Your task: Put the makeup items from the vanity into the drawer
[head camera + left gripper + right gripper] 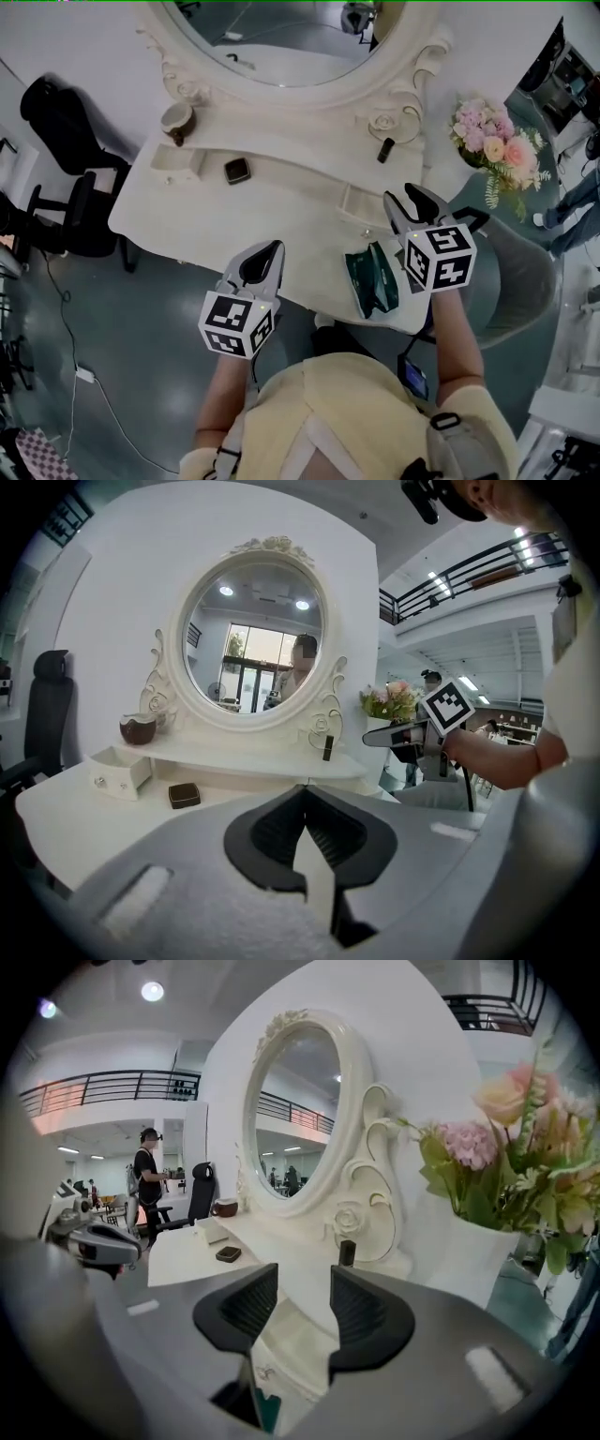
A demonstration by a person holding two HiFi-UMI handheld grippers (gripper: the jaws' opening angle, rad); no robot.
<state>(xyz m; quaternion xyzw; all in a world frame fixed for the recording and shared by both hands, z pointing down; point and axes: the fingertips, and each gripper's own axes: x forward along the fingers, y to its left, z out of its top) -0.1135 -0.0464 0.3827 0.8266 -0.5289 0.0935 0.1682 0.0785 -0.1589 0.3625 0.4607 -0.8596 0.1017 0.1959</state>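
Observation:
On the white vanity (281,234) lie a dark square compact (237,171) and a dark lipstick tube (385,150) standing by the mirror's right foot. A small white drawer (361,204) sits at the right of the top and looks pulled out. My right gripper (412,204) hovers just behind it, open, nothing between its jaws; its own view shows the lipstick (347,1252) ahead and the compact (228,1253) further left. My left gripper (265,262) is shut and empty over the vanity's front edge, facing the compact (184,794) and the lipstick (328,748).
A brown bowl (176,120) stands on the left shelf above a second small drawer (178,161). A green pouch (373,278) lies at the front right edge. A flower bouquet (492,141) stands to the right, a black chair (66,141) to the left. An oval mirror (281,37) backs the vanity.

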